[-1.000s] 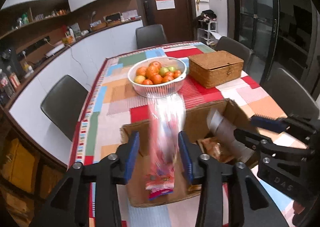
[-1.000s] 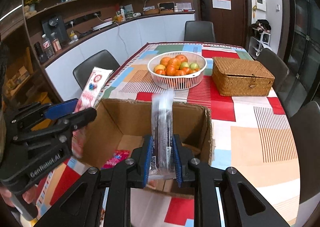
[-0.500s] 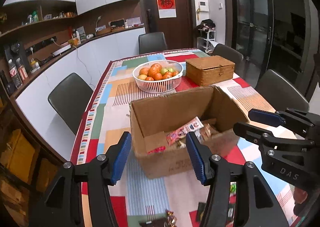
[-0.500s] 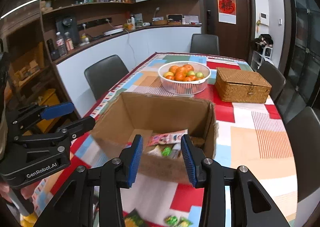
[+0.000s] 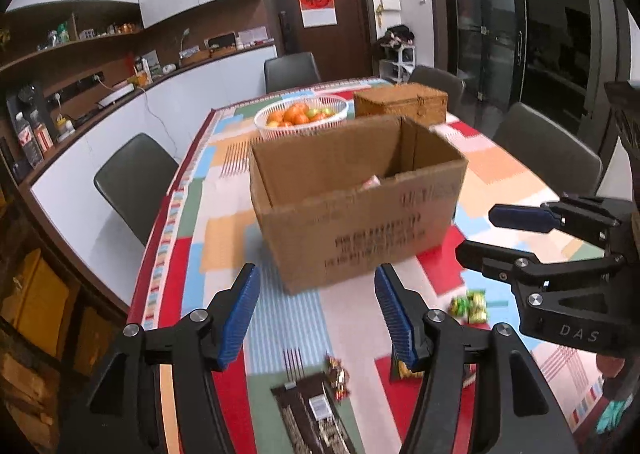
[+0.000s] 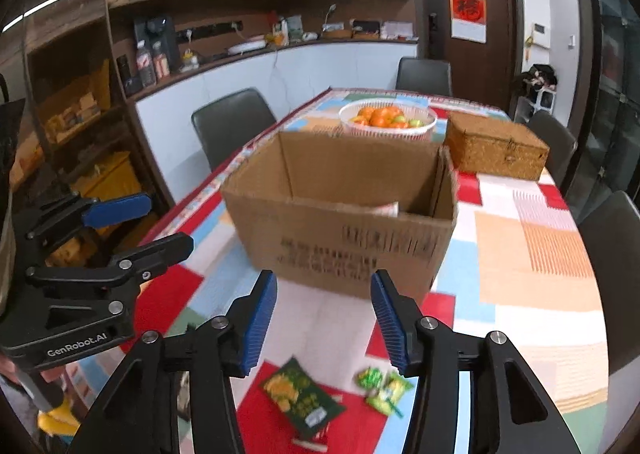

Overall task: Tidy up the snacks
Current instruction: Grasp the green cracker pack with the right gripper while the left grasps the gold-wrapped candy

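Both tongs empty: left tongs [image 5: 316, 314] half open, right tongs [image 6: 322, 320] opening, over snack packets [image 6: 302, 394] lower frame, box [image 6: 344, 214] above, ready to fill.

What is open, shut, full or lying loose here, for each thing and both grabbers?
Cardboard box: open on top, packets inside.
Wicker box: lid shut.
White basket: full of fruit.
Dark green packet: loose on the tablecloth.
Small green packets: loose beside it.
Left gripper: open, empty.
Right gripper: jaws opening, nothing between them.
Door: shut.
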